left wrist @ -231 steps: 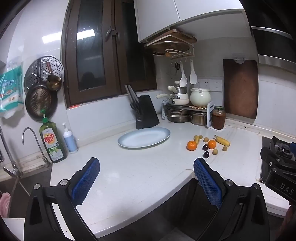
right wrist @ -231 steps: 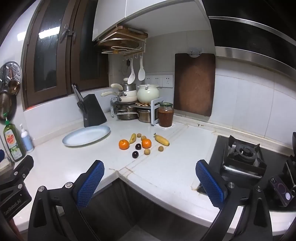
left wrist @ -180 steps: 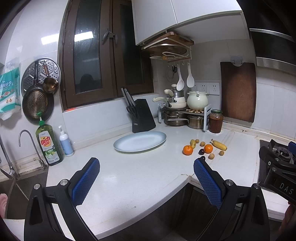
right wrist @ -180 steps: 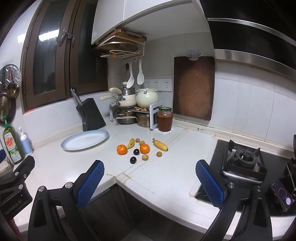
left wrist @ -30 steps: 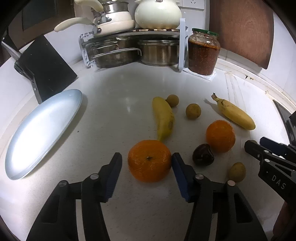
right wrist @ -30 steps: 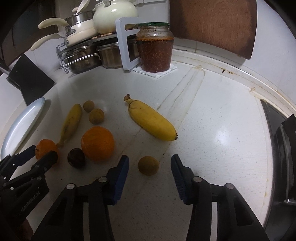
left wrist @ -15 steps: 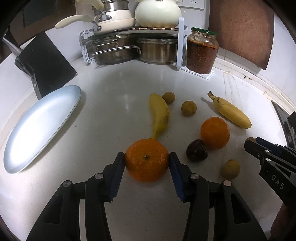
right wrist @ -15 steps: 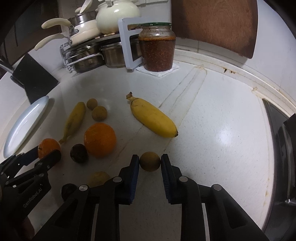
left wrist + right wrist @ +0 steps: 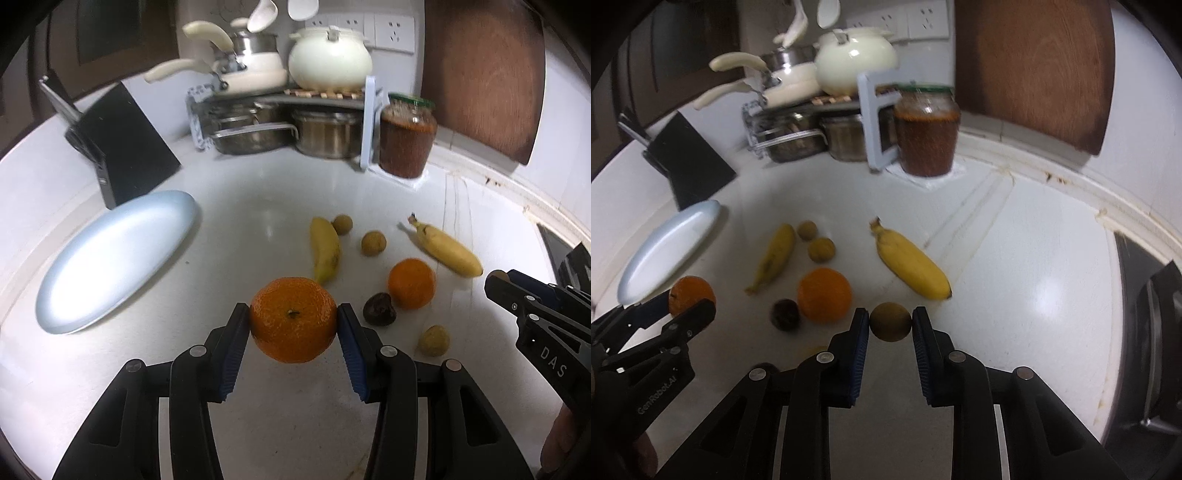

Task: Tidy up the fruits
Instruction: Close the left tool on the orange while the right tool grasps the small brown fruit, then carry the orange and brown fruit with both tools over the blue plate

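Observation:
My left gripper is shut on a mandarin orange and holds it above the white counter; it also shows in the right wrist view. My right gripper is shut on a small brown round fruit, lifted off the counter. On the counter lie a second orange, a dark plum, two bananas and several small brown fruits. An empty pale blue oval plate lies at the left.
A black knife block stands behind the plate. A rack of pots and a jar of red paste stand at the back. A wooden cutting board leans on the wall. A gas stove is at the right.
Both grippers have closed fully on their fruits and lifted them off the counter. The view has pulled back and up a little.

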`<action>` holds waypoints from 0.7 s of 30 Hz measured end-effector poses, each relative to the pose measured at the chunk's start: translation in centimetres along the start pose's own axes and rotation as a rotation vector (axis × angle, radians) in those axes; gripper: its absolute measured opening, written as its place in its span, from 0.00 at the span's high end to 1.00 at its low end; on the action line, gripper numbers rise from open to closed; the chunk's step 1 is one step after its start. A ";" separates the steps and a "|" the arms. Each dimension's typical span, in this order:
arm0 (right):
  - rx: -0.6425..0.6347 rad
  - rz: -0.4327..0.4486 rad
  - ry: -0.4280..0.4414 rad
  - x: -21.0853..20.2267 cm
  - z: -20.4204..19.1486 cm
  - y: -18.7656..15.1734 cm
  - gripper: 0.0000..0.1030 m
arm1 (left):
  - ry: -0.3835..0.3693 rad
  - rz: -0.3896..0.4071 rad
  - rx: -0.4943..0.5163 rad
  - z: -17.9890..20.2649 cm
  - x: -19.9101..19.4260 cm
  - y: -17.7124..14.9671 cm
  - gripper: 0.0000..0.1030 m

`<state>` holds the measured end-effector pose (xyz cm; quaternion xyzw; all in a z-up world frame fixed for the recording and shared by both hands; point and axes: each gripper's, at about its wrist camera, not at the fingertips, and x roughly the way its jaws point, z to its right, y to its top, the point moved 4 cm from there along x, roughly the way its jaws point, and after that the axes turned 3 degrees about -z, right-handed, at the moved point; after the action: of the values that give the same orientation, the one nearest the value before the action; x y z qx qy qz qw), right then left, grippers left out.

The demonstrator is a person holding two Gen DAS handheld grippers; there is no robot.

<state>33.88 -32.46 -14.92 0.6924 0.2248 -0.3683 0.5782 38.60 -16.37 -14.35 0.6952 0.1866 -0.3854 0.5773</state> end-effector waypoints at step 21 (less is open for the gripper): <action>-0.103 0.121 0.152 -4.7 -5.2 1.7 0.75 | 0.064 0.127 -0.086 -4.0 -6.3 0.4 0.54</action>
<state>33.47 -27.30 -9.96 0.7002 0.2443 -0.2669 0.6155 36.20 -11.49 -9.16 0.6923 0.1770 -0.3173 0.6235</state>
